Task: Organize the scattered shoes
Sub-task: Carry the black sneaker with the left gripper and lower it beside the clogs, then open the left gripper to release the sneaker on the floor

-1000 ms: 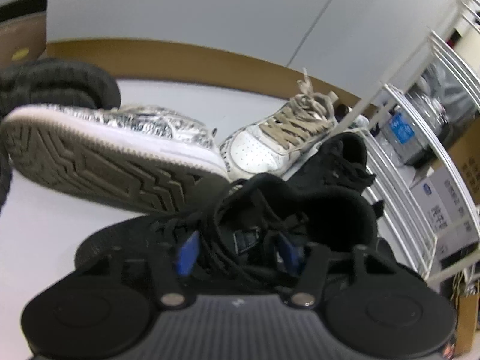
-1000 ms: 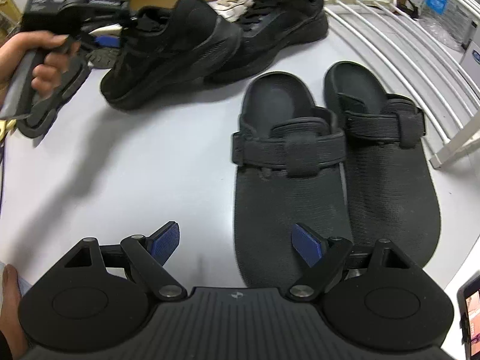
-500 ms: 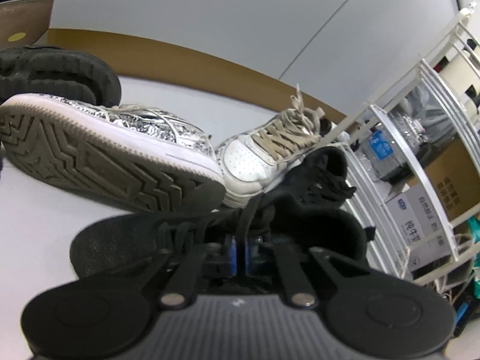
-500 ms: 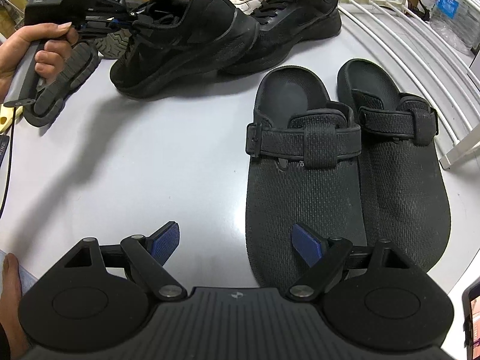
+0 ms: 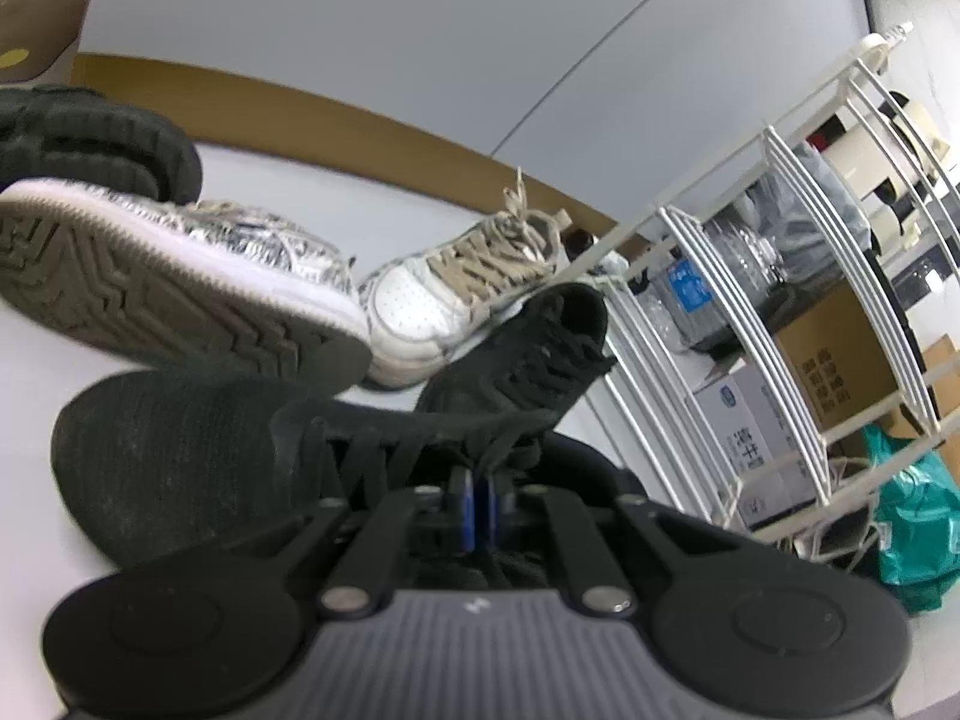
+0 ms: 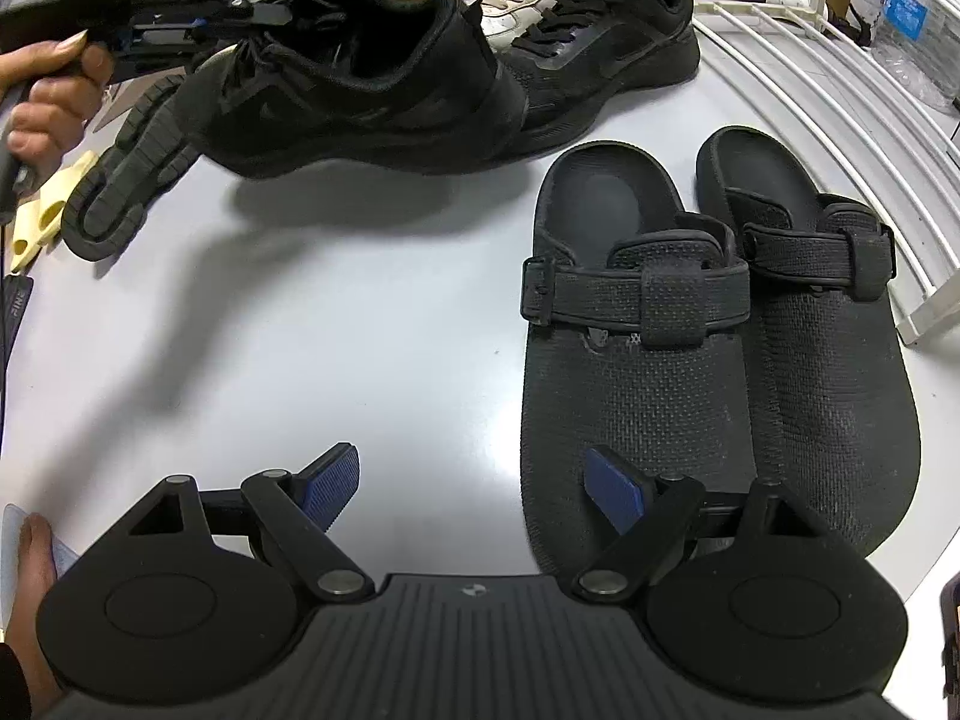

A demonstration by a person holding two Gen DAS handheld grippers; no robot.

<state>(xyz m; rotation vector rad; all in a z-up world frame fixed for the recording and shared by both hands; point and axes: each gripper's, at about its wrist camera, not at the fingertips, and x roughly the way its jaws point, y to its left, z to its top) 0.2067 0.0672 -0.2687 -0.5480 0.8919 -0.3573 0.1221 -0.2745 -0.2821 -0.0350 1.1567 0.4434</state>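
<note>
Where the left wrist view looks down, the left gripper (image 5: 477,507) is pinched tight on the laces of a black sneaker (image 5: 198,456) low in the frame. Above it, a silver shoe (image 5: 180,276) lies on its side at the left. A white sneaker (image 5: 462,288) sits in the middle, with a second black sneaker (image 5: 540,348) just beside it. A white rack (image 5: 750,324) fills the right side.

In the right wrist view, the right gripper (image 6: 474,489) hangs wide open and holds nothing, low in the frame. Two black clogs (image 6: 708,360) sit side by side at the right. At the upper left, the held sneaker's heel end is off the white table (image 6: 330,330).
</note>
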